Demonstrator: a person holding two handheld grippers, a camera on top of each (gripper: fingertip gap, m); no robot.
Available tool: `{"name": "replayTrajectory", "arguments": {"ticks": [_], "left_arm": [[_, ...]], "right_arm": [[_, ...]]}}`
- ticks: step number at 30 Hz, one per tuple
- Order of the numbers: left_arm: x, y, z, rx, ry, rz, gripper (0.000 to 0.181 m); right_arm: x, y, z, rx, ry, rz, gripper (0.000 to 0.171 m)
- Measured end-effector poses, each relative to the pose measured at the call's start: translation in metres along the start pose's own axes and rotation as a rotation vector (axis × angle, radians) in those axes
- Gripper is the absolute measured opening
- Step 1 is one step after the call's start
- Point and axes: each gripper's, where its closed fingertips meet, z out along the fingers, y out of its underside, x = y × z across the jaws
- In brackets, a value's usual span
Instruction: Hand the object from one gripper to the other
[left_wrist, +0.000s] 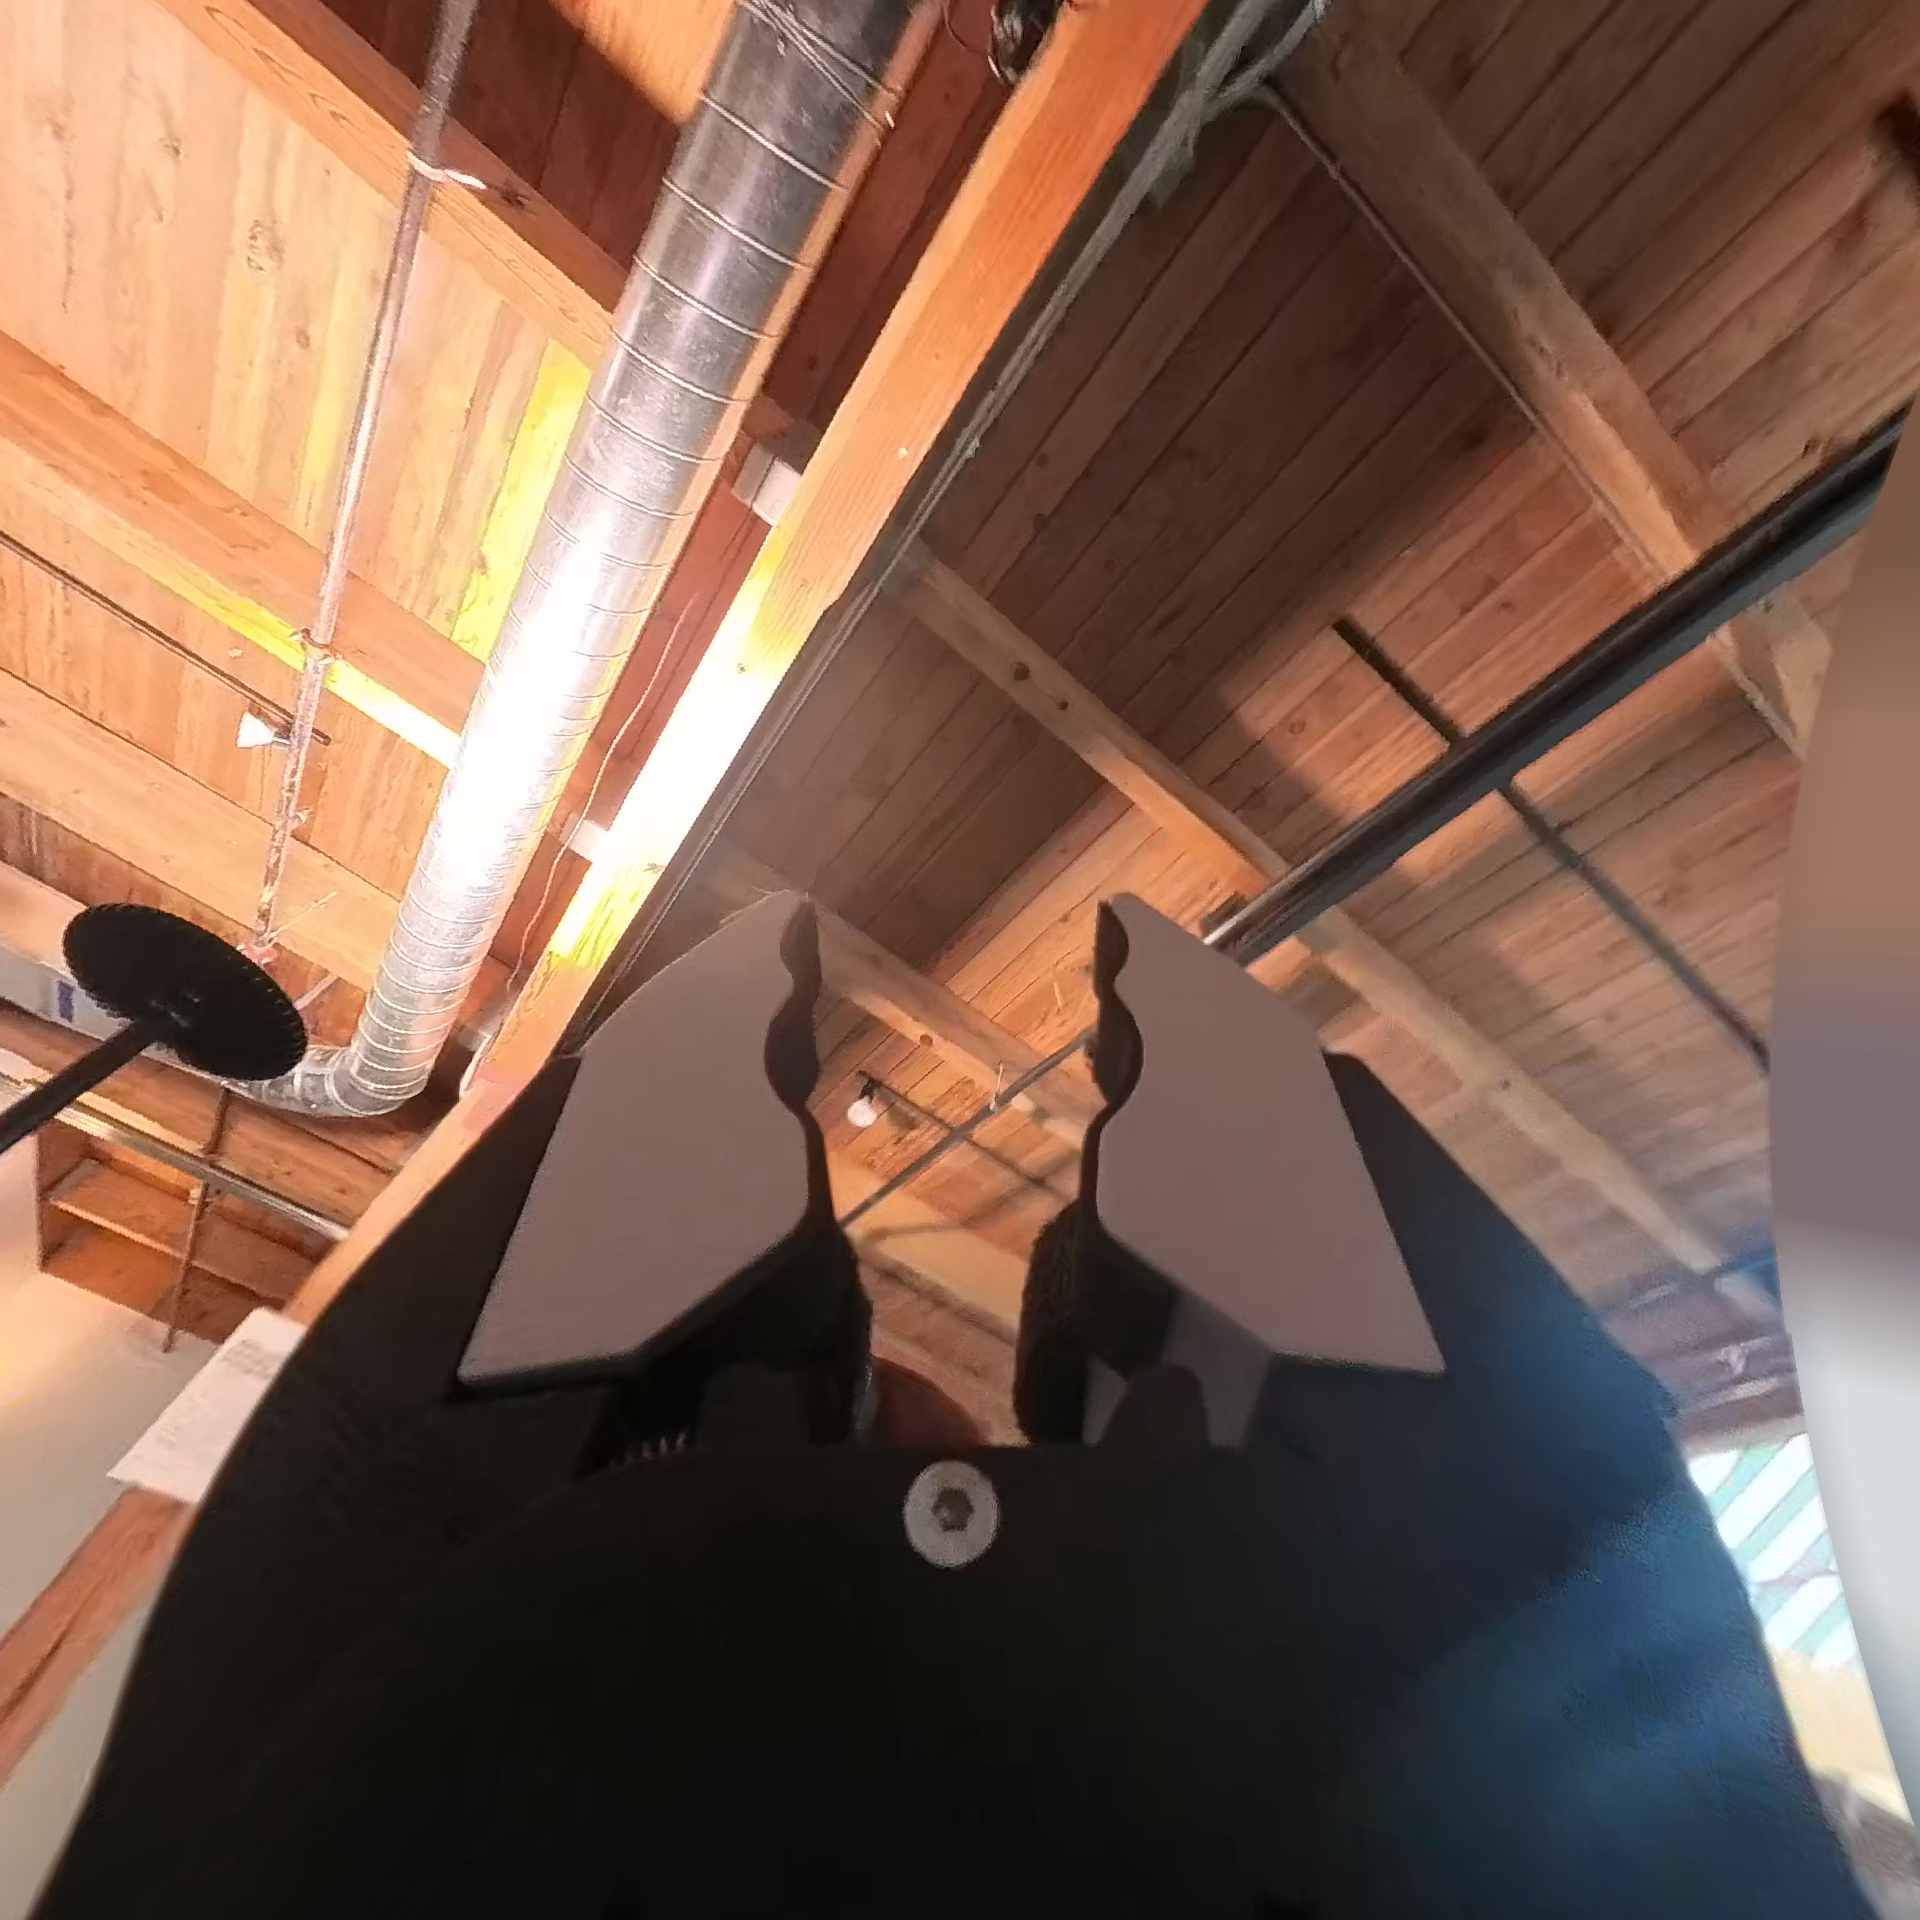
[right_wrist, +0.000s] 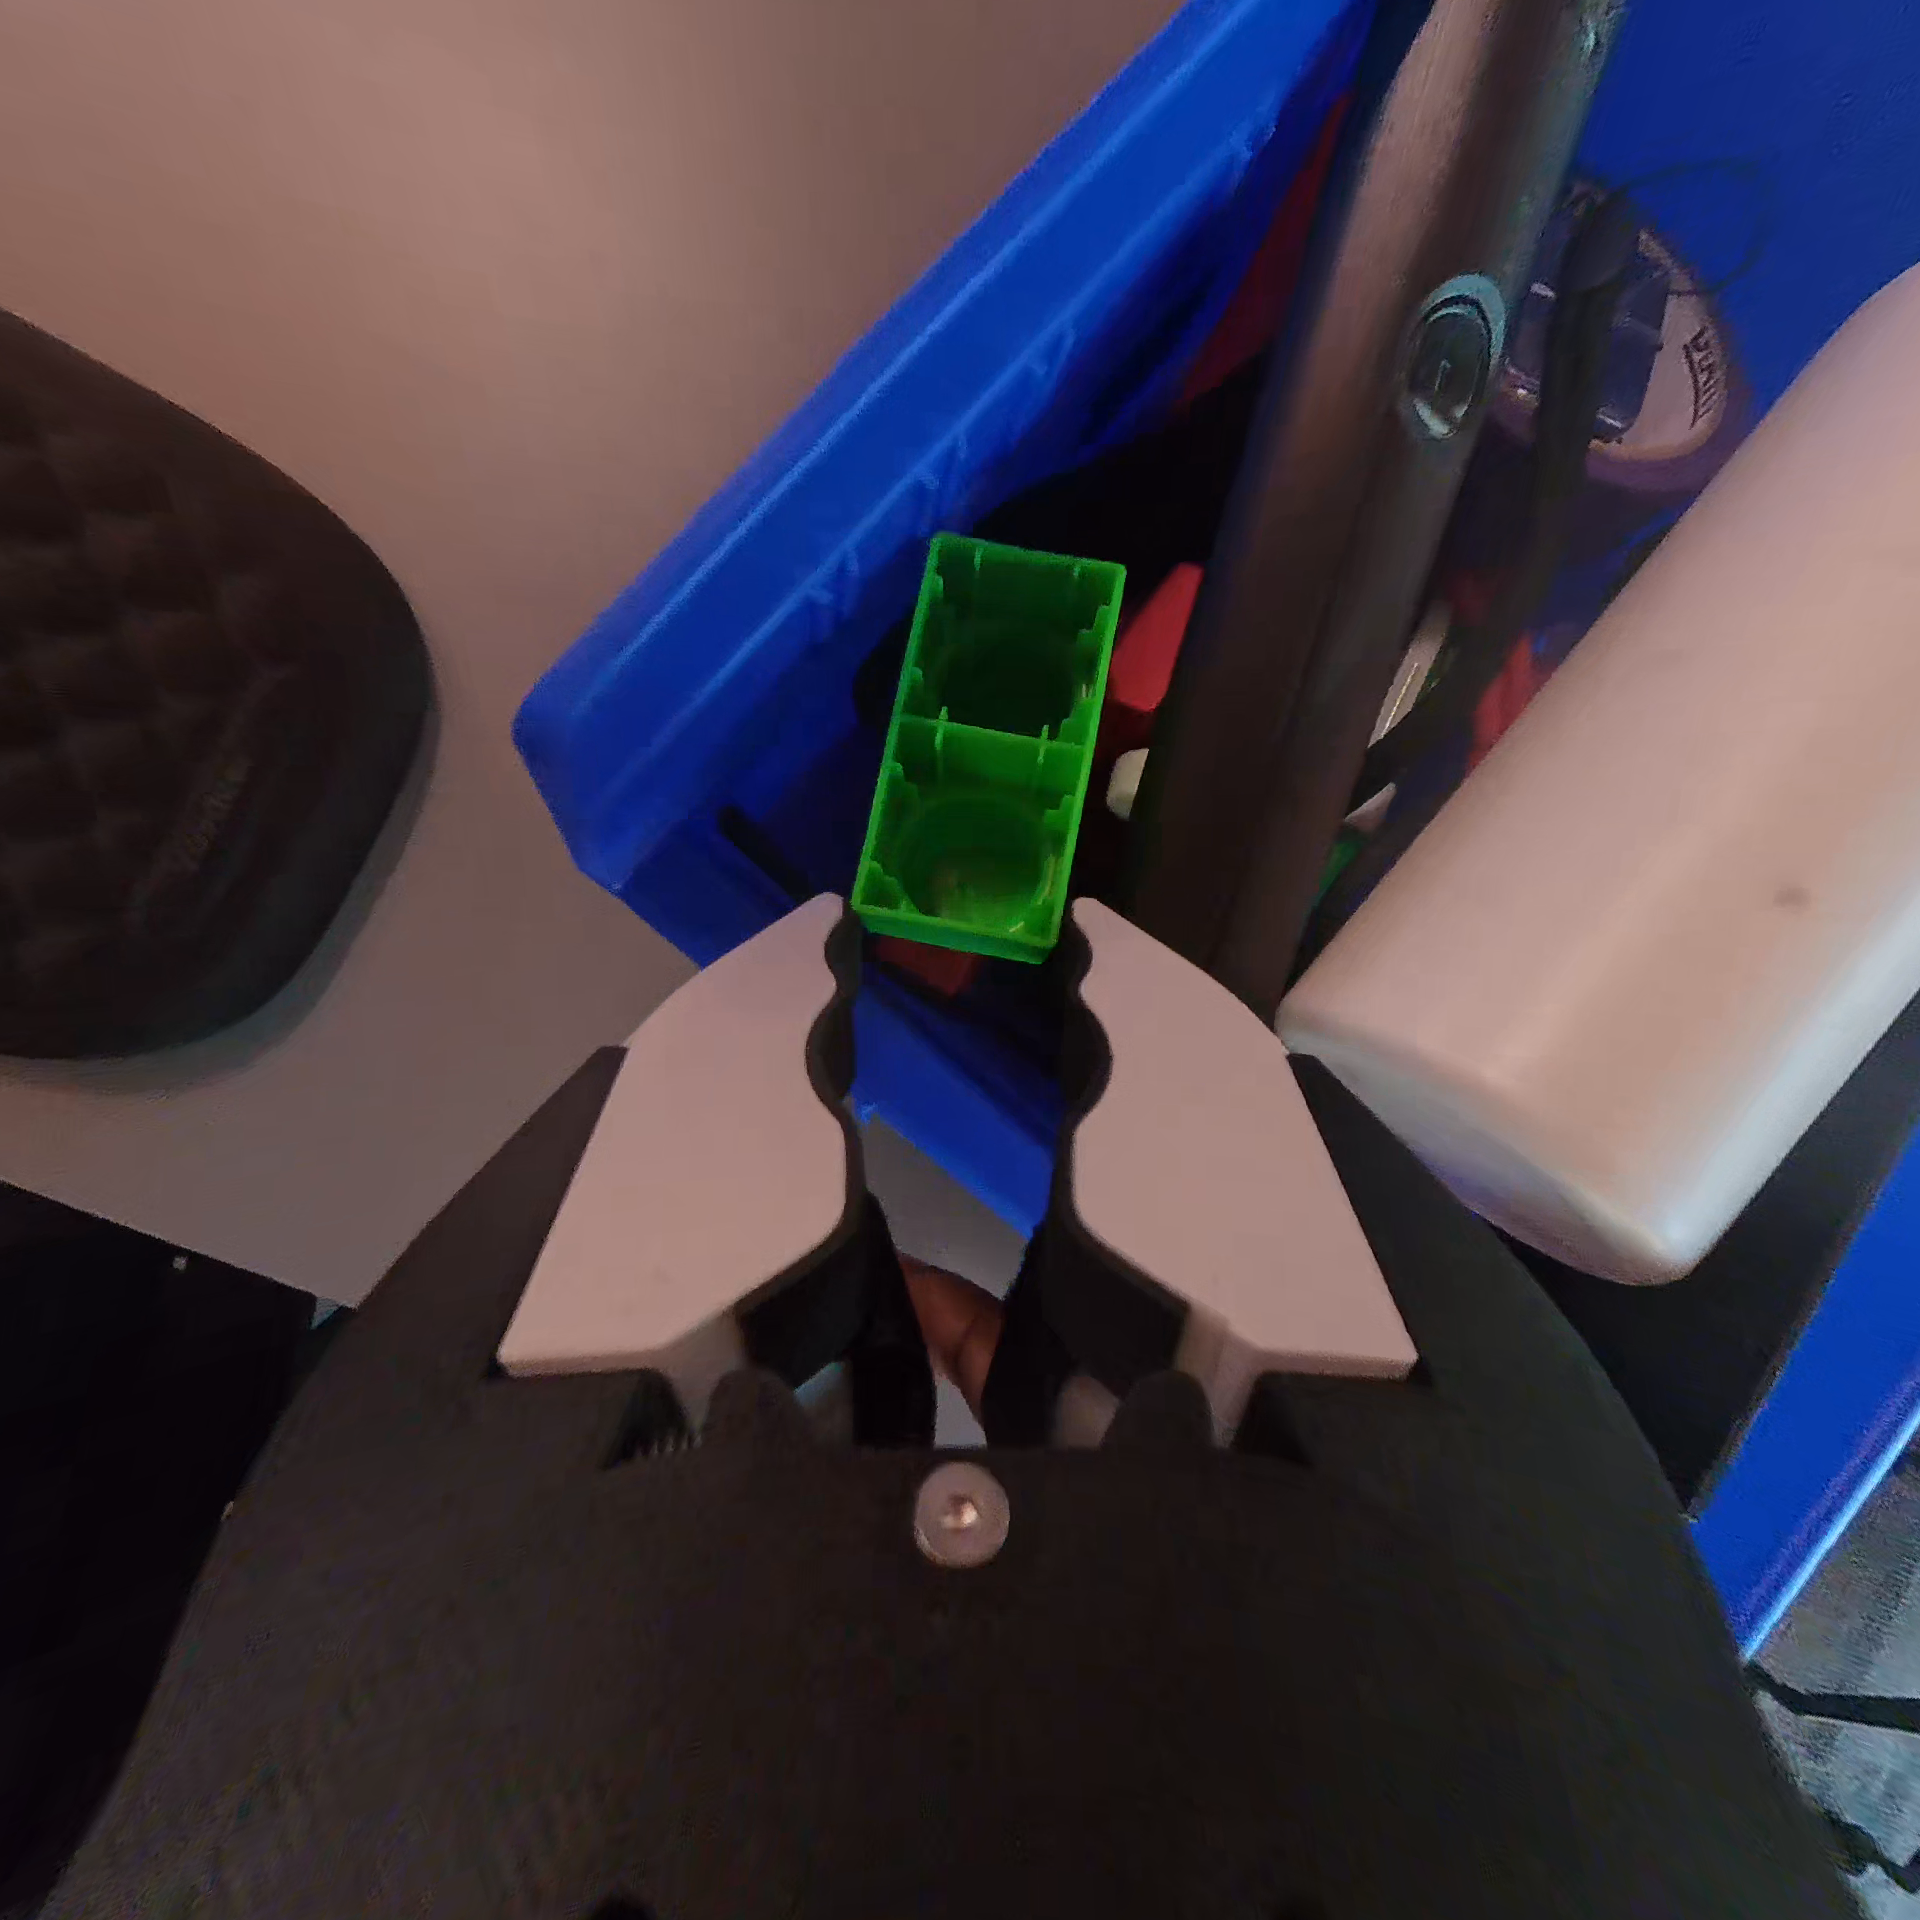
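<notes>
Left wrist view, gripper aimed upward. Wooden ceiling (left_wrist: 1299, 468) fills the field; several beams, exact count not clear. One ribbed metal duct (left_wrist: 644, 499) runs from 12 o'clock down toward 8 o'clock, bending at its lower end. One black disc on a rod (left_wrist: 182, 1003) at 9 o'clock. One sheet of paper (left_wrist: 203, 1403) at 8 o'clock, on a beam. Left gripper (left_wrist: 956, 914): two grey fingers, jaws parted with a clear gap, nothing between them; ceiling visible through the gap.

Right wrist view. One pale tabletop (right_wrist: 468, 260) across the upper left. One blue bin (right_wrist: 831, 582) from 1 o'clock running to centre, holding red and white pieces, number not countable. One pale rounded block (right_wrist: 1621, 862) at 3 o'clock. One dark textured pad (right_wrist: 156, 707) at 9 o'clock. Right gripper (right_wrist: 956, 920): two grey fingers, tips closed against the near end of one green brick (right_wrist: 987, 748).

Green brick: hollow underside faces the camera, two round sockets counted. It projects from the fingertips toward 12 o'clock, over the bin's open side
</notes>
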Motion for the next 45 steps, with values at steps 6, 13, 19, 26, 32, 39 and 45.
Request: {"name": "replayTrajectory", "arguments": {"ticks": [6,13,19,26,32,39,45], "left_arm": [[0.012,0.054,0.006,-0.383,0.08,0.211,0.05],[-0.013,0.113,-0.02,-0.888,0.06,0.47,0.026],[-0.064,0.133,-0.062,-1.277,-0.015,0.815,0.043],[-0.114,0.123,-0.096,-1.51,-0.162,0.964,0.049],[-0.138,0.129,-0.16,-1.875,-0.09,0.869,0.05],[-0.176,0.108,-0.237,-2.286,-0.138,0.758,0.06],[-0.216,0.105,-0.271,-2.393,0.07,0.927,0.057]], "right_arm": [[0.004,-0.01,-0.025,0.101,0.028,-0.01,0.048],[0.007,-0.01,-0.022,0.09,0.05,-0.026,0.018],[0.003,-0.009,-0.011,0.05,-0.018,-0.014,0.013],[0.0,-0.053,-0.077,0.464,0.018,-0.063,0.034],[-0.023,-0.089,-0.15,0.924,-0.014,-0.133,0.039],[-0.052,-0.094,-0.175,1.037,-0.078,-0.235,0.038],[-0.073,-0.097,-0.179,1.067,-0.091,-0.345,0.038]]}}
